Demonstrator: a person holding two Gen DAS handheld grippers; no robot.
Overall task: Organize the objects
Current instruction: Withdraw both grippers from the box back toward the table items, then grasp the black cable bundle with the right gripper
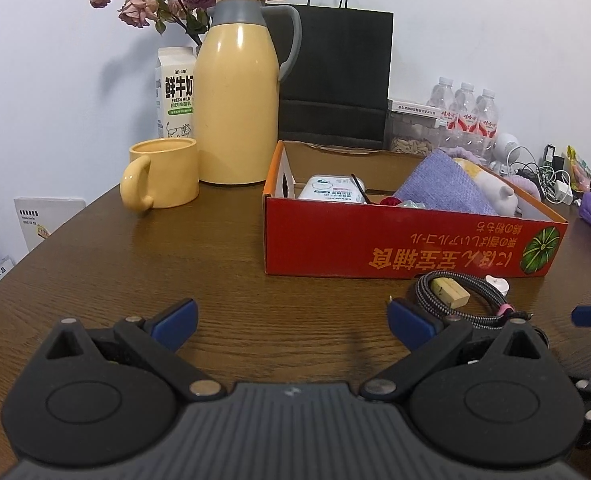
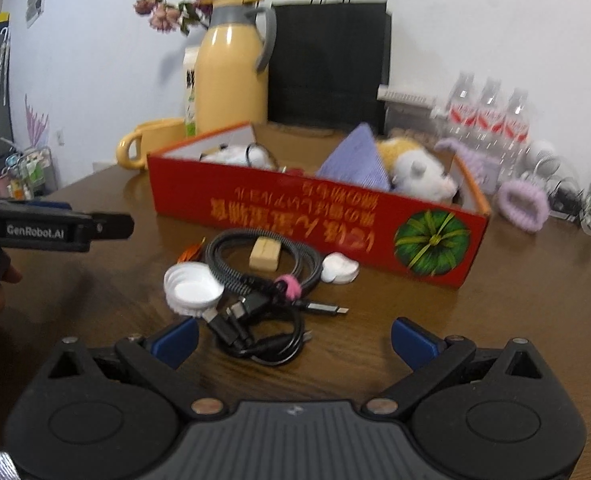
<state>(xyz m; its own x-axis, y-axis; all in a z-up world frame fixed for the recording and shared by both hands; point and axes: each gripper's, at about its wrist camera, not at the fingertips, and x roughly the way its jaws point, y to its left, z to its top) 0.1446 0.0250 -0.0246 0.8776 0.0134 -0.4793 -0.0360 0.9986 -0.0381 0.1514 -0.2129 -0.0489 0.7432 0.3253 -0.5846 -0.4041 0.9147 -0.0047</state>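
A red cardboard box (image 1: 395, 246) (image 2: 295, 216) stands on the brown table and holds a purple cloth (image 1: 443, 186), a plush toy (image 2: 419, 170) and a white packet (image 1: 331, 190). In front of it lie a coiled braided cable (image 2: 263, 268), a small tan block (image 2: 264, 255) (image 1: 451, 292), a white lid (image 2: 193, 290), a small white round piece (image 2: 337, 268) and a black cable (image 2: 255, 332). My right gripper (image 2: 293, 338) is open just short of the black cable. My left gripper (image 1: 293, 322) is open over bare table left of the cable (image 1: 455, 300).
A yellow mug (image 1: 161, 174), a yellow thermos (image 1: 237, 92), a milk carton (image 1: 175, 92) and a black paper bag (image 1: 335, 76) stand behind the box. Water bottles (image 1: 465, 114), a purple scrunchie (image 2: 523, 206) and chargers crowd the right. The left gripper's body (image 2: 51, 226) shows at the right view's left edge.
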